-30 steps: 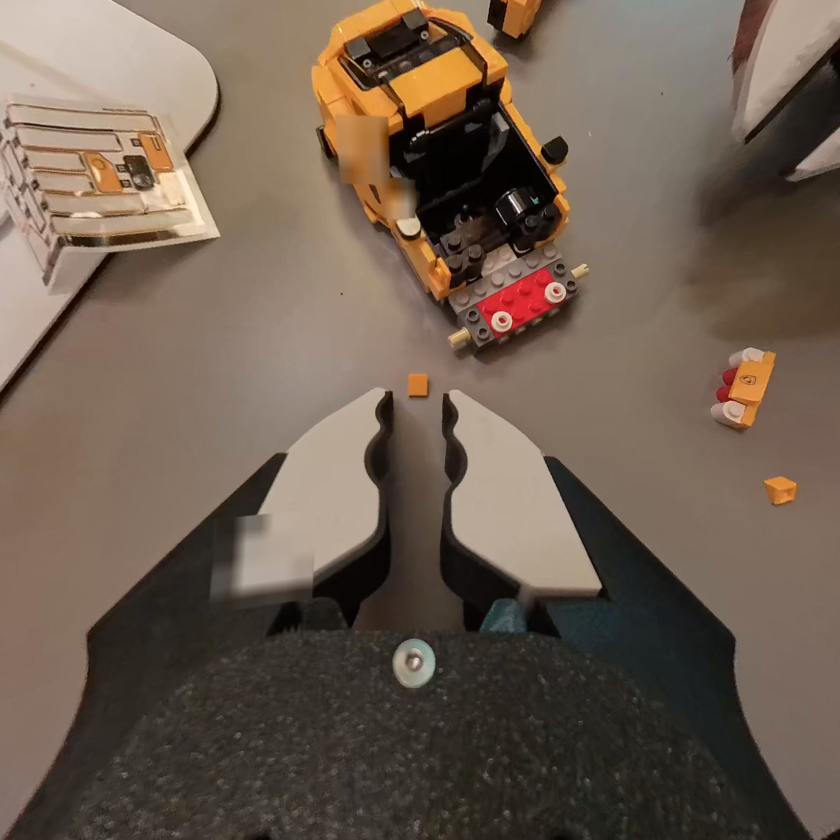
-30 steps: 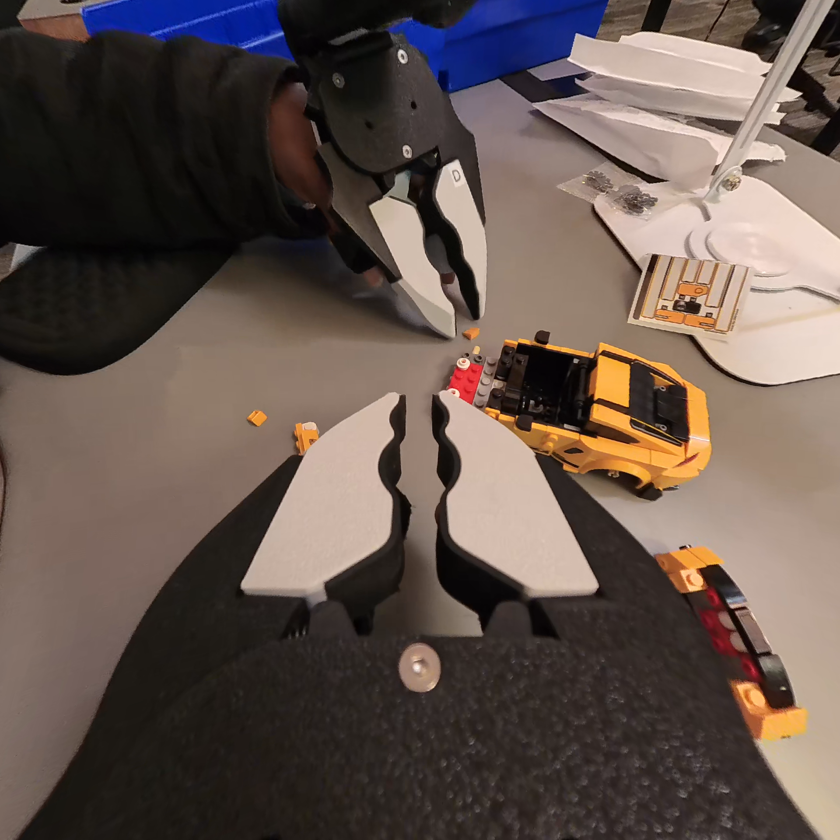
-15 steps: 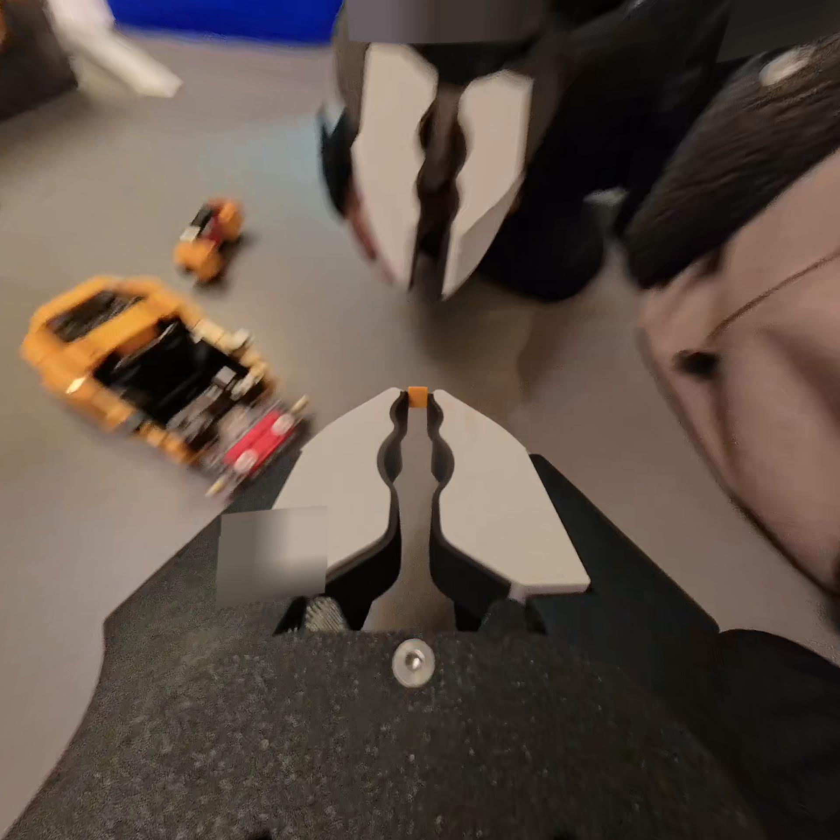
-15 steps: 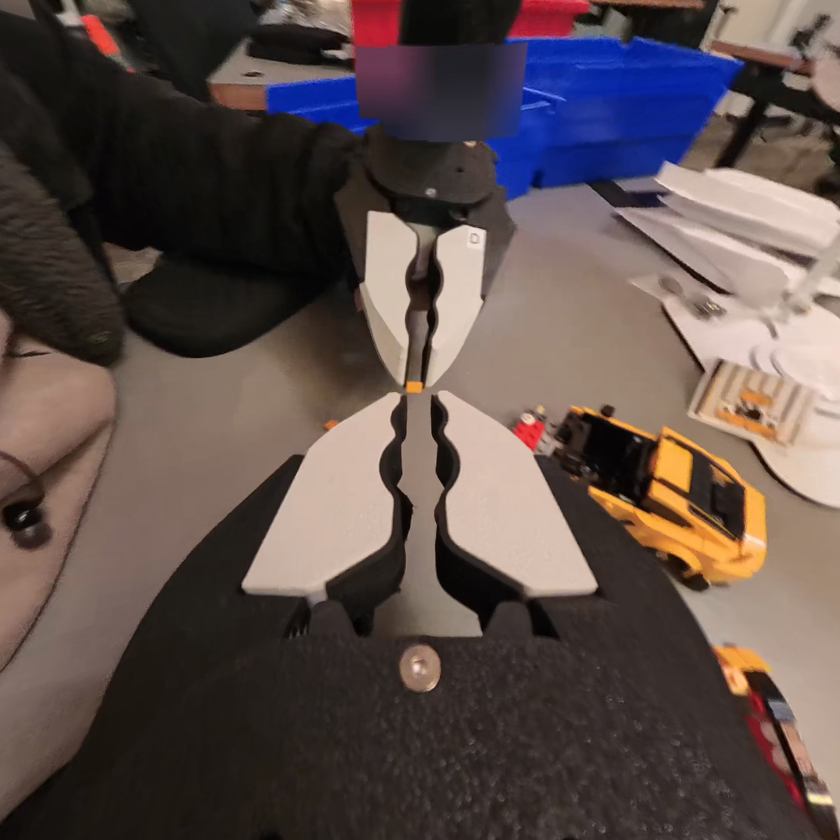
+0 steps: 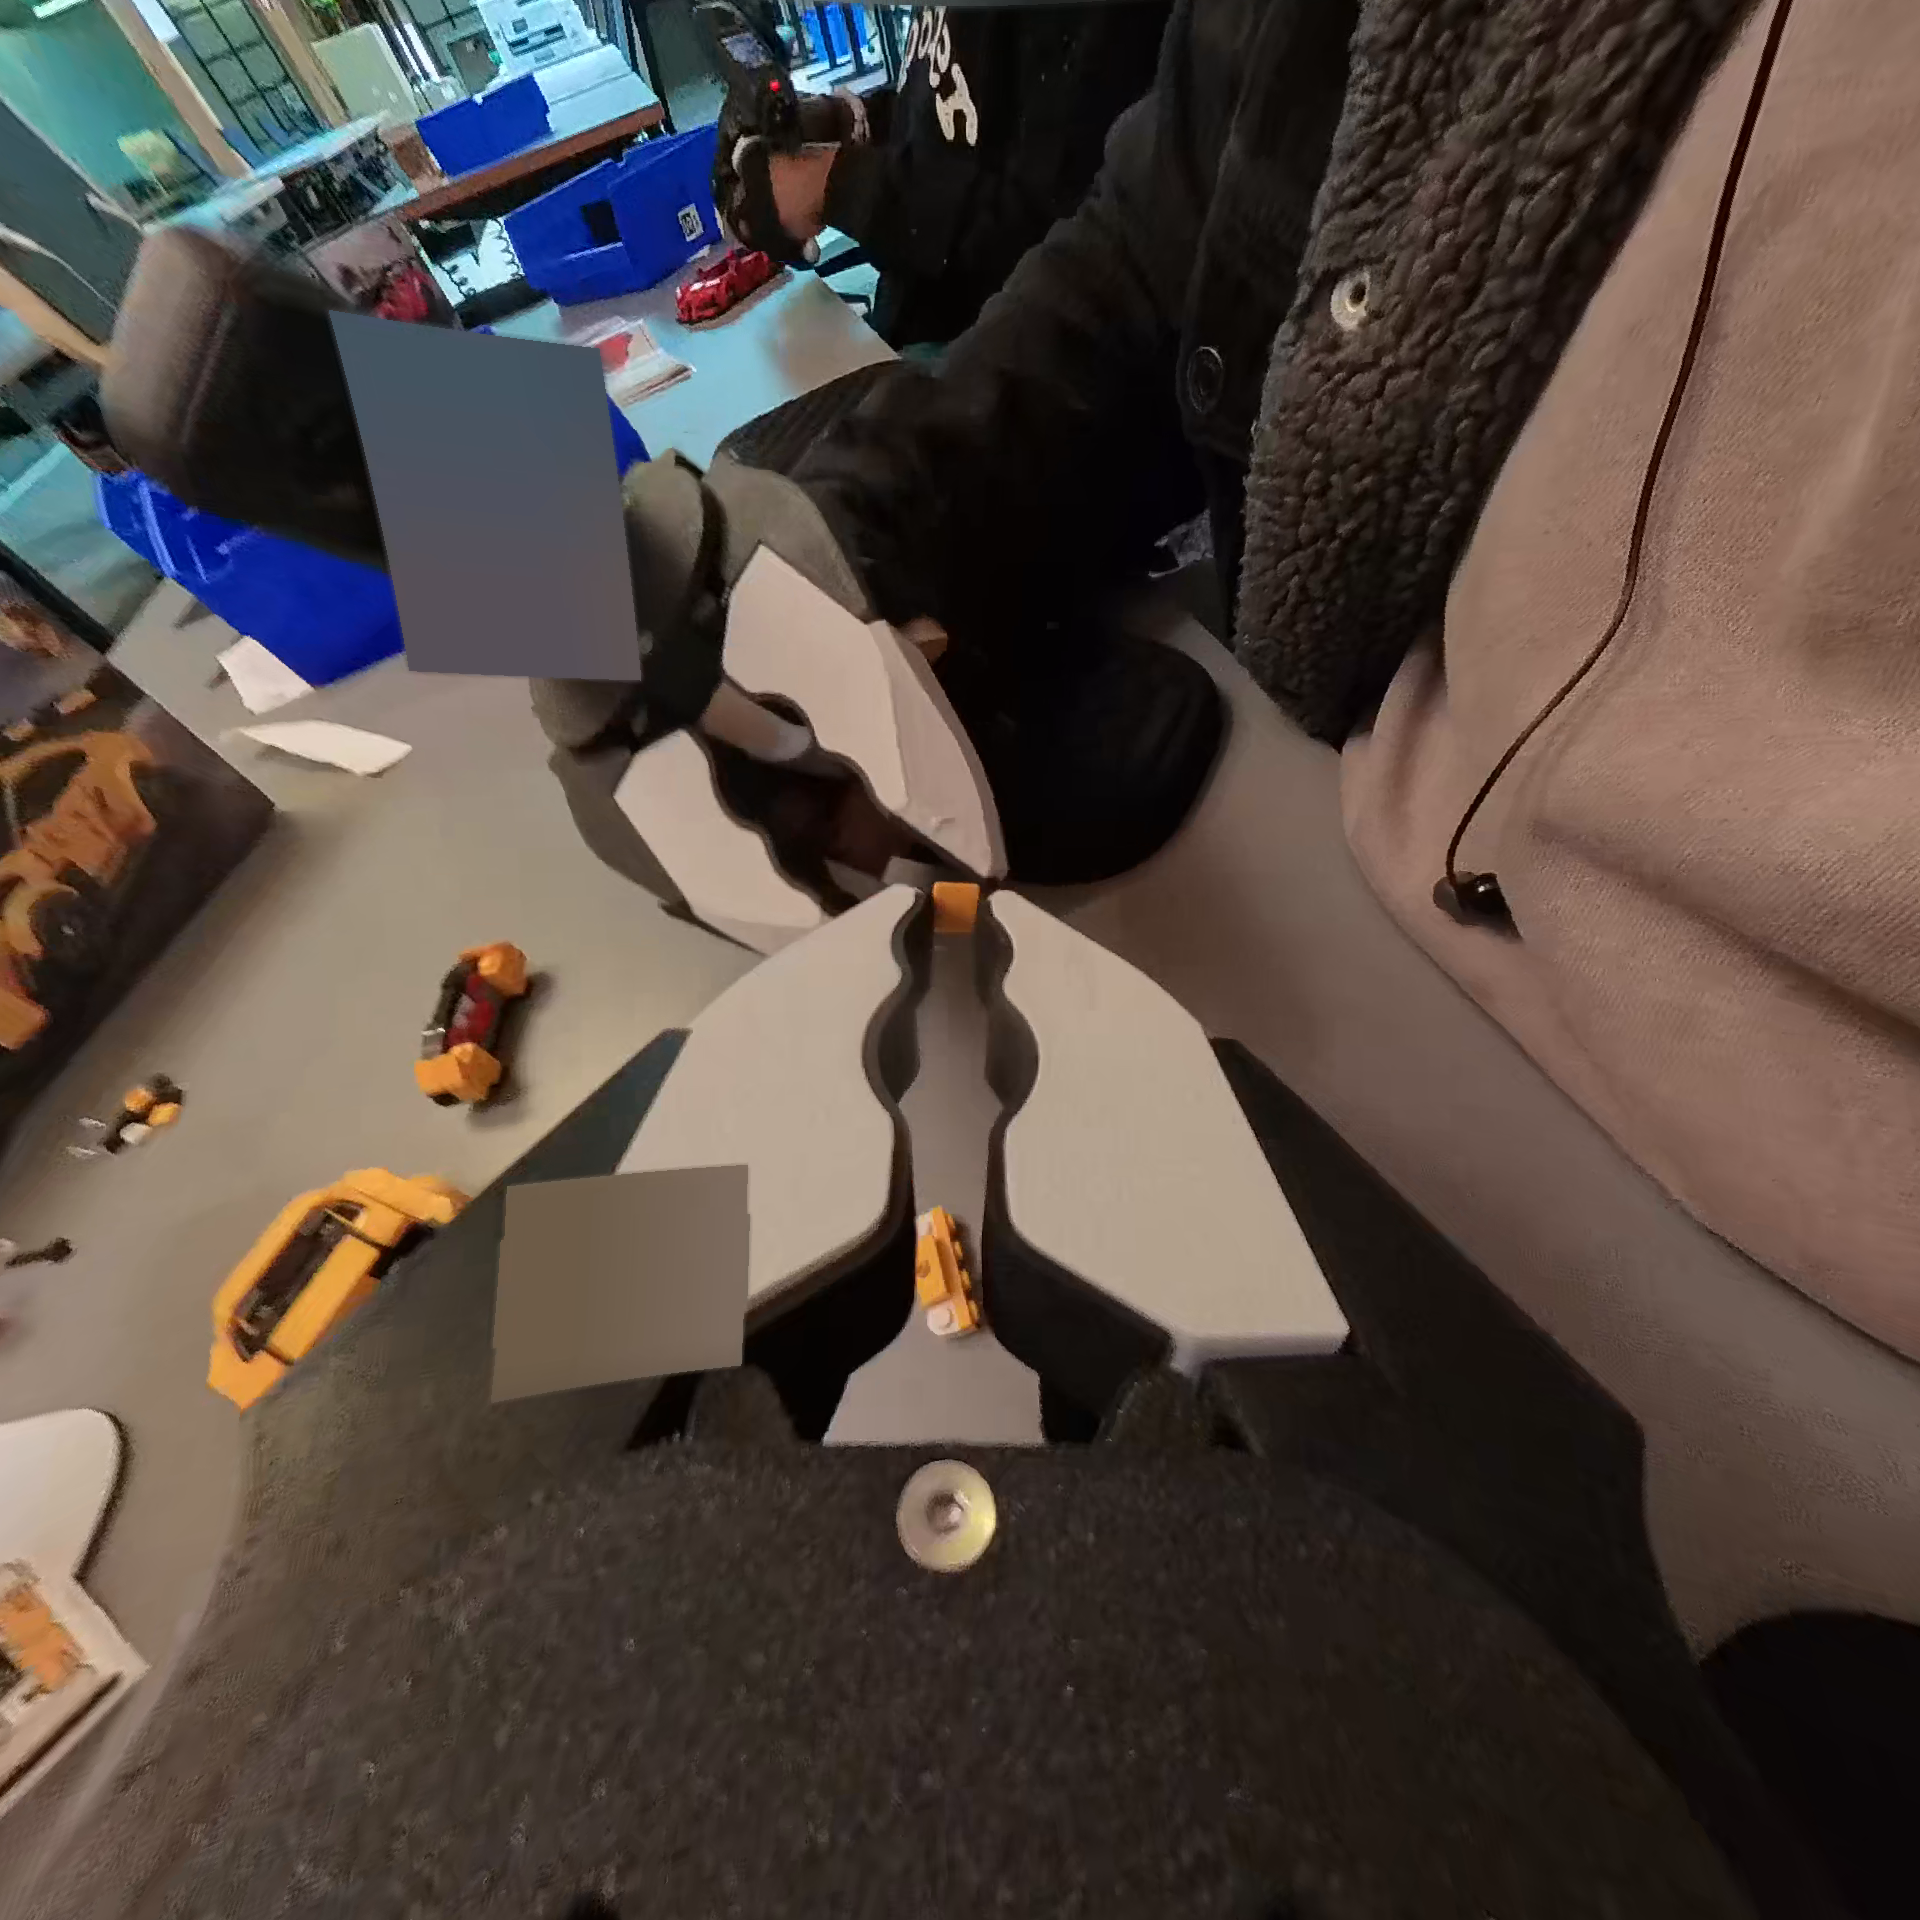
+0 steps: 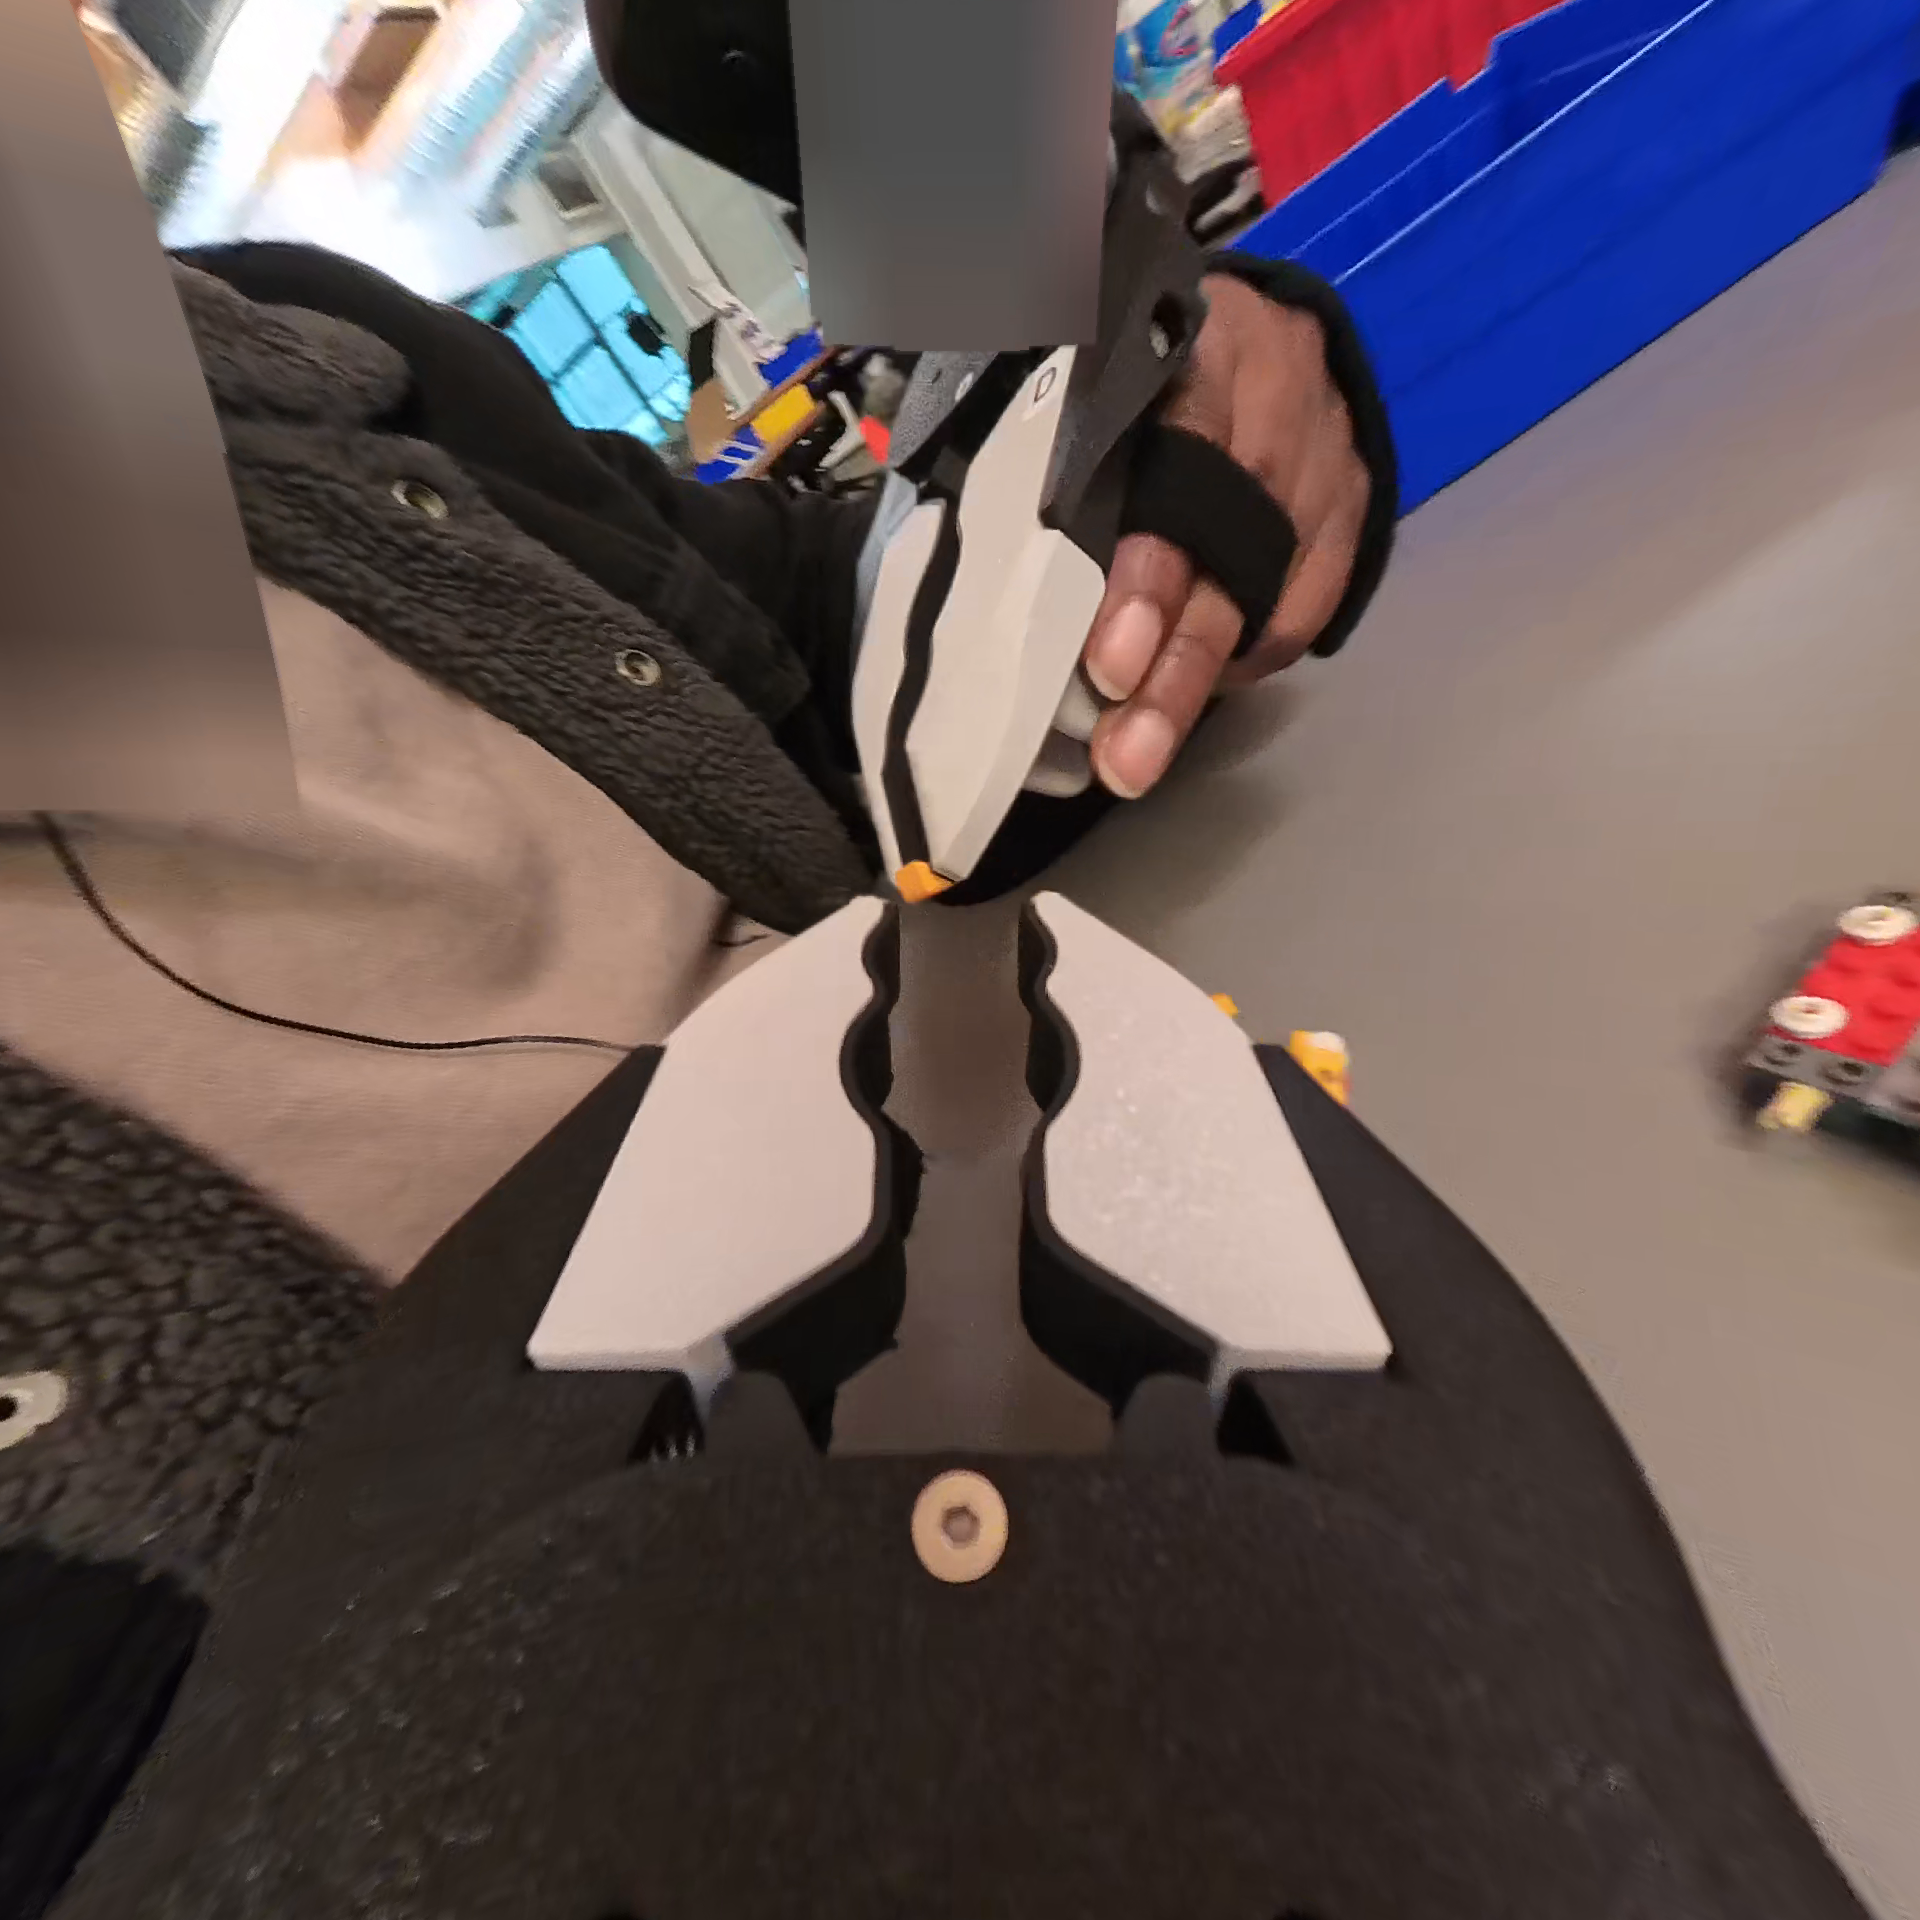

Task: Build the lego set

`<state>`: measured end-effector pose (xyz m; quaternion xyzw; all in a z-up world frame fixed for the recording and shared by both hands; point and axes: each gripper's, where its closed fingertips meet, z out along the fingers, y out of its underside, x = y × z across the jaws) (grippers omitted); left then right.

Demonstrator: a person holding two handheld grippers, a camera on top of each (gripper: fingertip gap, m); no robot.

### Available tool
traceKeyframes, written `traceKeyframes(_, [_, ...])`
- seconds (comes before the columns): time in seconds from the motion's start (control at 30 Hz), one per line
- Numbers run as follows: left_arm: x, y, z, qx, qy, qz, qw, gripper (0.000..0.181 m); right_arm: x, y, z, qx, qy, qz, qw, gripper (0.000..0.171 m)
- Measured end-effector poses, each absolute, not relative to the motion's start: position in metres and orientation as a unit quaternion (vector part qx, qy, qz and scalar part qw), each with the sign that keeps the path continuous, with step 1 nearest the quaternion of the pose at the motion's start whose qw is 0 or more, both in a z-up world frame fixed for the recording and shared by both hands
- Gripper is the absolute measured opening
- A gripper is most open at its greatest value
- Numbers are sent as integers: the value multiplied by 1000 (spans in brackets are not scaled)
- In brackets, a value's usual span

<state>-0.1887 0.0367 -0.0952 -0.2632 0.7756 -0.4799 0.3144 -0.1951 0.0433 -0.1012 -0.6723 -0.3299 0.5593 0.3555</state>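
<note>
Left wrist view shows the left tool (image 5: 954, 902) lifted clear of the desk (image 5: 1195, 935), its tips pinching a tiny orange tile (image 5: 954, 906). A second ago that tile lay flat on the desk just ahead of the spread tips; now it is up in the air, so the pickup is done. The right tool (image 5: 914, 868) faces it, tip to tip, its nearer tip close beside the tile.

Right wrist view has the right tool (image 6: 956, 909) spread, with nothing between its tips, and the left tool (image 6: 920, 878) pointing down at it with the tile (image 6: 921, 880) at its very end. A second ago the right tool's tips stood closer together, so it looks readied for a handover or a regrip of the tile.

The yellow car (image 5: 312, 1268) sits on the desk, well apart from both tools, partly hidden by the left tool's body. Its red-studded end (image 6: 1860, 997) is open, so the tile is not yet fitted.
</note>
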Motion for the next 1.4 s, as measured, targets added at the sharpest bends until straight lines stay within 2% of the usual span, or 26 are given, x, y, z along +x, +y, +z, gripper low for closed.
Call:
traceKeyframes(0.1, [-189, 32, -94, -241, 788, -453, 338, 8, -202, 35, -93, -651, -316, 608, 326, 20])
traceKeyframes(0.23, [-191, 30, -90, -224, 793, -438, 360, 8, -209, 30, -93, -647, -313, 624, 306, 10])
traceKeyframes(0.43, [-193, 33, -89, -228, 786, -441, 368, 8, -210, 33, -92, -649, -304, 612, 335, 8])
traceKeyframes(0.73, [-197, 42, -96, -293, 758, -487, 320, 7, -211, 41, -99, -667, -317, 547, 396, 7])
traceKeyframes(0.87, [-199, 48, -98, -349, 725, -528, 272, 9, -207, 48, -102, -679, -339, 490, 429, 7])
traceKeyframes(1.07, [-193, 54, -104, -426, 673, -555, 240, 10, -203, 63, -118, -706, -399, 320, 490, 7])
traceKeyframes(1.4, [-189, 66, -111, -470, 672, -492, 293, 6, -199, 76, -121, -723, -395, 237, 515, 7])
